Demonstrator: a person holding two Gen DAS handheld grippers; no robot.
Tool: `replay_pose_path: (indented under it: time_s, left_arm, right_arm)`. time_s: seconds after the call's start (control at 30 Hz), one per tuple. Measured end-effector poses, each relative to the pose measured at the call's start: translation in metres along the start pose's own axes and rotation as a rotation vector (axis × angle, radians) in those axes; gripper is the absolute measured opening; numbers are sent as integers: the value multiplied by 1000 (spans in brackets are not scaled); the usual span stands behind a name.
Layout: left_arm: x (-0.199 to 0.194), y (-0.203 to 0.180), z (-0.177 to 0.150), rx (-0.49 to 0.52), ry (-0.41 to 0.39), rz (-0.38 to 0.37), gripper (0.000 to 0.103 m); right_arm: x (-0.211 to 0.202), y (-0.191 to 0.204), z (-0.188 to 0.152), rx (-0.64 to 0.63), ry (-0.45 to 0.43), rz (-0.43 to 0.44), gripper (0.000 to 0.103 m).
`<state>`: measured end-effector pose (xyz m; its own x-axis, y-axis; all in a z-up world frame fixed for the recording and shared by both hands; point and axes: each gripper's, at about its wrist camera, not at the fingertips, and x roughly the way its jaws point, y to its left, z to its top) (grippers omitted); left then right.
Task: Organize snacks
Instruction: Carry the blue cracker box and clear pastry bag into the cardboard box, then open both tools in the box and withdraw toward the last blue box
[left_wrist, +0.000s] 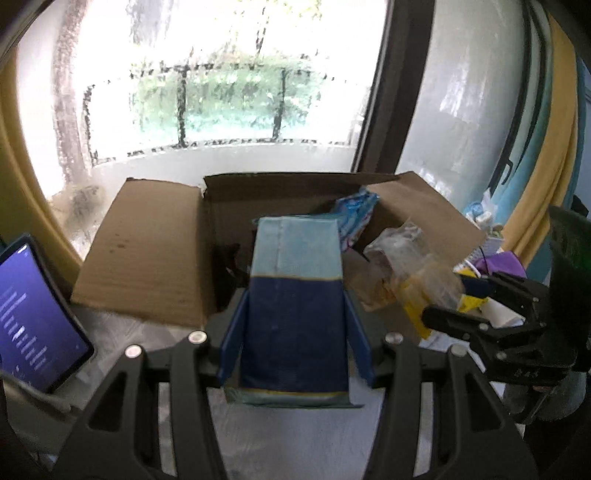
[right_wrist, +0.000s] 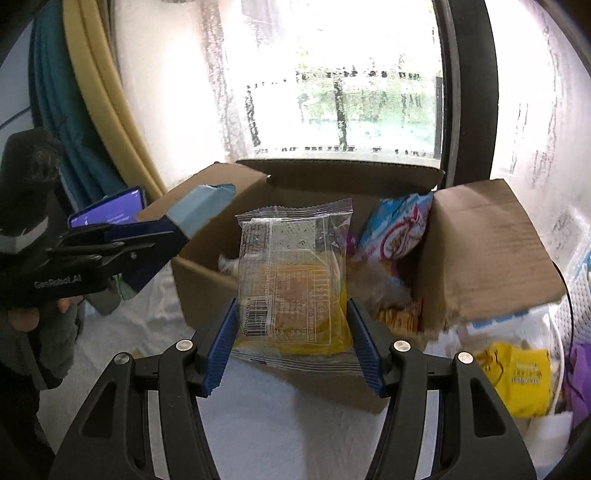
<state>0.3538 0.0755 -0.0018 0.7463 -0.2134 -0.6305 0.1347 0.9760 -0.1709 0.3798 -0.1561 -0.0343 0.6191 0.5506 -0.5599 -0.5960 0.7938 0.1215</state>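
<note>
The left gripper (left_wrist: 295, 347) has its blue fingers (left_wrist: 232, 347) clamped on the sides of a two-tone blue pack (left_wrist: 295, 295), held lengthwise and clear of the worktop (left_wrist: 288, 435), its far end pointing toward the box (left_wrist: 229, 218), probably so it can slide straight in. The right gripper (right_wrist: 291, 345) grips a clear wrapped bun (right_wrist: 293, 280) by its lower edges, leaving the packet upright over the box's near wall (right_wrist: 207, 288), which would suit a drop from above. The box stands with flaps folded outward, keeping its mouth free; a pale blue bag (right_wrist: 397, 229) already leans in its right corner. More snacks, among them a yellow packet (right_wrist: 521, 376), lie outside to the right, seemingly awaiting sorting. A phone (left_wrist: 33, 317) is propped at left, behind which is the window (left_wrist: 229, 92).
</note>
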Motion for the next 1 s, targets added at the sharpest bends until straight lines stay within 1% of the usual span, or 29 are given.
replay_pose_path:
  time_s: [0.2, 0.37, 0.43, 0.5, 0.6, 0.67, 0.73, 0.77, 0.87, 0.9, 1.0]
  left_arm:
    - [32, 13, 24, -14, 36, 2, 52]
    - [64, 31, 44, -57, 92, 2, 52]
    - [75, 33, 50, -53, 105, 20, 52]
    - [88, 39, 56, -67, 127, 25, 52]
    - [110, 46, 62, -83, 188, 34, 53]
    - [123, 50, 66, -88, 215, 25, 53]
    - [129, 51, 67, -83, 216, 33, 54]
    - [129, 54, 68, -89, 203, 47, 54]
    - [119, 56, 68, -90, 162, 50, 56]
    - [113, 58, 68, -92, 143, 55, 59]
    - [99, 59, 71, -68, 100, 68, 61]
  right_arm:
    - [20, -17, 15, 15, -1, -13, 62]
    - [45, -32, 27, 32, 25, -23, 62]
    - [54, -35, 34, 36, 31, -24, 62]
    - [61, -37, 40, 36, 31, -25, 62]
    - [66, -39, 46, 35, 31, -28, 62]
    - [73, -39, 51, 23, 37, -40, 62]
    - [80, -38, 55, 9, 47, -51, 62]
    - [85, -37, 59, 4, 54, -55, 62]
    - [98, -32, 65, -2, 70, -54, 62]
    - [103, -29, 68, -4, 76, -53, 62]
    - [117, -23, 75, 8, 100, -46, 62]
